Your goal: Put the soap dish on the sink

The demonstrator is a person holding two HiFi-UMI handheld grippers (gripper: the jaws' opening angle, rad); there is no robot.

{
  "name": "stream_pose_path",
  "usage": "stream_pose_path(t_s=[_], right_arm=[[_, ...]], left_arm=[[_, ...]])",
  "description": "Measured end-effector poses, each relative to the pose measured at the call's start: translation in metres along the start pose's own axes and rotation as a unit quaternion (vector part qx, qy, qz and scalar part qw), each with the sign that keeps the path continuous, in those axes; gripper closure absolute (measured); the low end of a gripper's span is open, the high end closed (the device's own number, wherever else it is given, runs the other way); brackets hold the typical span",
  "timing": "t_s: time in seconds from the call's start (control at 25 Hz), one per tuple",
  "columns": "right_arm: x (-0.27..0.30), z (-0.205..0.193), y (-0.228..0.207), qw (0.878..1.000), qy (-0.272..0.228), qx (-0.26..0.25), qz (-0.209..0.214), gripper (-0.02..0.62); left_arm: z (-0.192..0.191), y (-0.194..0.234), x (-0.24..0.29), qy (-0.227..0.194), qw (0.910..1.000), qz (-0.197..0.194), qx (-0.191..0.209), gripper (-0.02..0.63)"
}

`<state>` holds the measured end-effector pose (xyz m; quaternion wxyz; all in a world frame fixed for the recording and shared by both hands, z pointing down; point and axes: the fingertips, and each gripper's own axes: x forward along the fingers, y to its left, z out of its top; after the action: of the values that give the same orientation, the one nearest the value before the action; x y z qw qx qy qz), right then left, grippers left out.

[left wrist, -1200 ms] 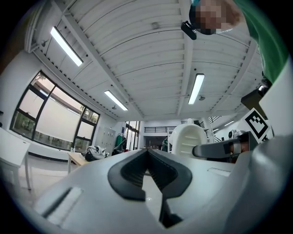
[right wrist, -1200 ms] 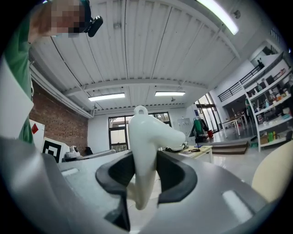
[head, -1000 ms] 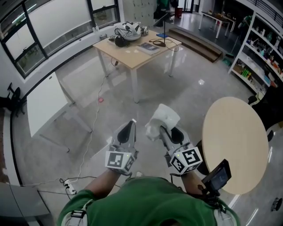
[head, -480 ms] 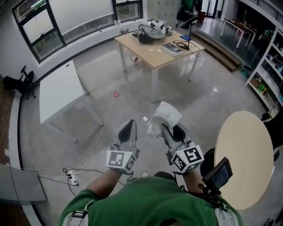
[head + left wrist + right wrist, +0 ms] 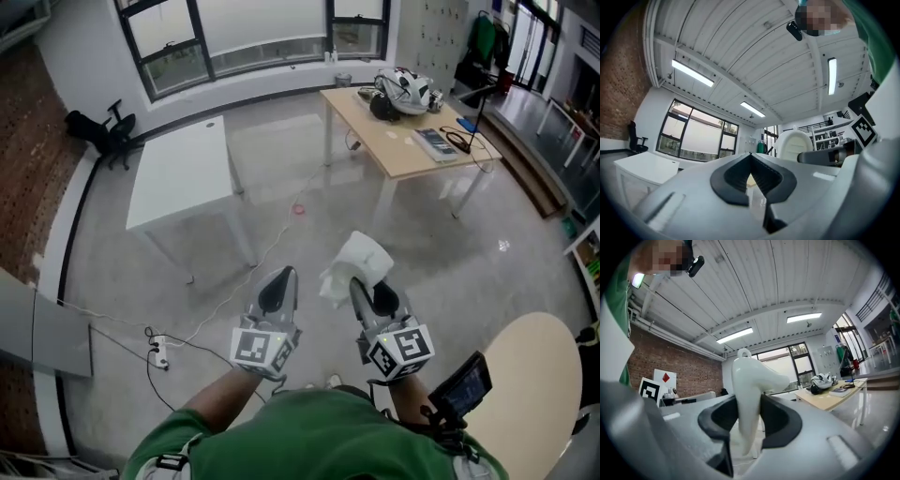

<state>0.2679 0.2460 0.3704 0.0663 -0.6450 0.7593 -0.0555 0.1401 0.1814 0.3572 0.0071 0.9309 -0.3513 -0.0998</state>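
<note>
The soap dish (image 5: 357, 265) is a white, curved, glossy piece, held edge-up in front of the person's chest. My right gripper (image 5: 364, 287) is shut on its lower part; in the right gripper view the soap dish (image 5: 749, 390) stands between the dark pads and rises above them. My left gripper (image 5: 279, 285) is beside it on the left, shut with nothing in it. In the left gripper view the tips of the left gripper (image 5: 751, 172) meet, and the soap dish (image 5: 793, 144) shows beyond them at the right. No sink is in view.
A white table (image 5: 178, 173) stands ahead on the left. A wooden table (image 5: 410, 136) with headsets and a book is ahead on the right. A round wooden table (image 5: 530, 375) is close at the right. A power strip (image 5: 160, 352) and cable lie on the floor.
The whole view has swung left: both tables and the round table have shifted right in the picture. Both grippers keep their places before the body, the right still holding the dish.
</note>
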Motion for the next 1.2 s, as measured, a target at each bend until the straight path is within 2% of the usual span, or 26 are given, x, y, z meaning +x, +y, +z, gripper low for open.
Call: stream_pose_path(t_s=[0.28, 0.64, 0.92, 1.2], right_arm=[[0.038, -0.005, 0.001, 0.998, 0.006, 0.001, 0.063, 0.462], [0.056, -0.014, 0.004, 0.992, 0.006, 0.009, 0.124, 0.462], [0.078, -0.019, 0.009, 0.989, 0.012, 0.015, 0.147, 0.462], [0.112, -0.020, 0.016, 0.990, 0.015, 0.008, 0.140, 0.462]], left_arm=[[-0.001, 0.027, -0.003, -0.003, 0.9971, 0.074, 0.018, 0.600], [0.001, 0.033, -0.013, -0.012, 0.9902, 0.133, 0.042, 0.600], [-0.004, 0.051, -0.012, -0.006, 0.9857, 0.161, 0.049, 0.600], [-0.004, 0.085, 0.002, -0.009, 0.9865, 0.160, 0.034, 0.600]])
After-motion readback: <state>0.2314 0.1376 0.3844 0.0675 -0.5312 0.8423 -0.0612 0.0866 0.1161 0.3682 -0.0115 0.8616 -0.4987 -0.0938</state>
